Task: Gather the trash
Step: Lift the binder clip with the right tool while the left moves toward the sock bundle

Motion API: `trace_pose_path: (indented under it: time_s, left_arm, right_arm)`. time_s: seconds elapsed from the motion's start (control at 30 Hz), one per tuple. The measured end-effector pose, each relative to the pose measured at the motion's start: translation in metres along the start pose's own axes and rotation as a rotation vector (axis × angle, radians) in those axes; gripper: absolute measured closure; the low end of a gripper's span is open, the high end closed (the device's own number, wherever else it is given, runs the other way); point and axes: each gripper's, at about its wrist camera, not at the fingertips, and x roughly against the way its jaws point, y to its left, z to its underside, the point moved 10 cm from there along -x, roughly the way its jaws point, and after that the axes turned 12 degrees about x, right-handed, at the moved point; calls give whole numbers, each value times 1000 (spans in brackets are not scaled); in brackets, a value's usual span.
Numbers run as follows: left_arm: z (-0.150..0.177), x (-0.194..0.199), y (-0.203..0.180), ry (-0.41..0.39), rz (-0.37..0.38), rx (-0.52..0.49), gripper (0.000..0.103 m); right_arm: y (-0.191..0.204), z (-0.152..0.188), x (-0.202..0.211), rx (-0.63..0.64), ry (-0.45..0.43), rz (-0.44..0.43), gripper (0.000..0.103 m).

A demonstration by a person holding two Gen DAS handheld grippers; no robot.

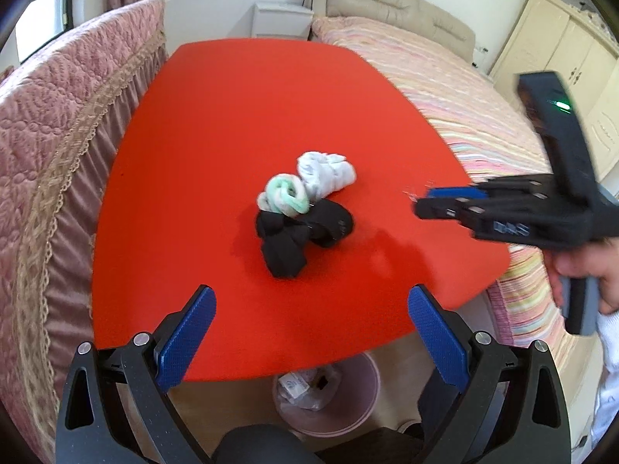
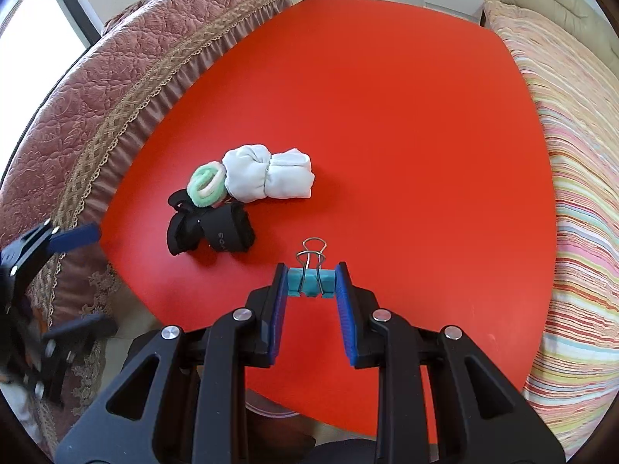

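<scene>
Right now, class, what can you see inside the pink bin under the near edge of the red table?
Inside the pink bin lie crumpled white wrappers with a small dark scrap. The red table covers its far rim, and anything beneath the wrappers is hidden.

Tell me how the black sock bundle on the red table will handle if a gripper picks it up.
The black sock bundle looks soft and folded, so the pads would probably sink in and grip easily. Loose ends stick out, so part may flop or unroll. It lies flat, touching the green-and-white roll, and seems unlikely to roll.
</scene>
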Motion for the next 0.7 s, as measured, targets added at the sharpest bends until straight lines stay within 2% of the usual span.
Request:
trace_pose_path:
  time_s: [0.27, 0.4, 0.43, 0.5, 0.57, 0.63, 0.7]
  left_arm:
    - [-10, -36, 9, 79, -20, -29, 8]
    - [-14, -44, 13, 83, -17, -16, 10]
    - [-14, -47, 14, 86, -13, -14, 14]
    - [-14, -51, 15, 100, -14, -5, 30]
    - [-13, -55, 17, 108, -16, -1, 35]
    - [-13, -55, 17, 106, -14, 3, 44]
    - [-13, -55, 17, 105, -12, 5, 61]
  right_arm:
    - [0, 3, -3, -6, 5, -4, 78]
    - [0, 4, -4, -8, 7, -9, 78]
    - [0, 4, -4, -8, 7, -10, 78]
    - [1, 5, -6, -7, 10, -12, 78]
    - [1, 5, -7, -7, 10, -15, 78]
    - [2, 5, -7, -6, 9, -19, 79]
    - [3, 5, -8, -4, 8, -20, 79]
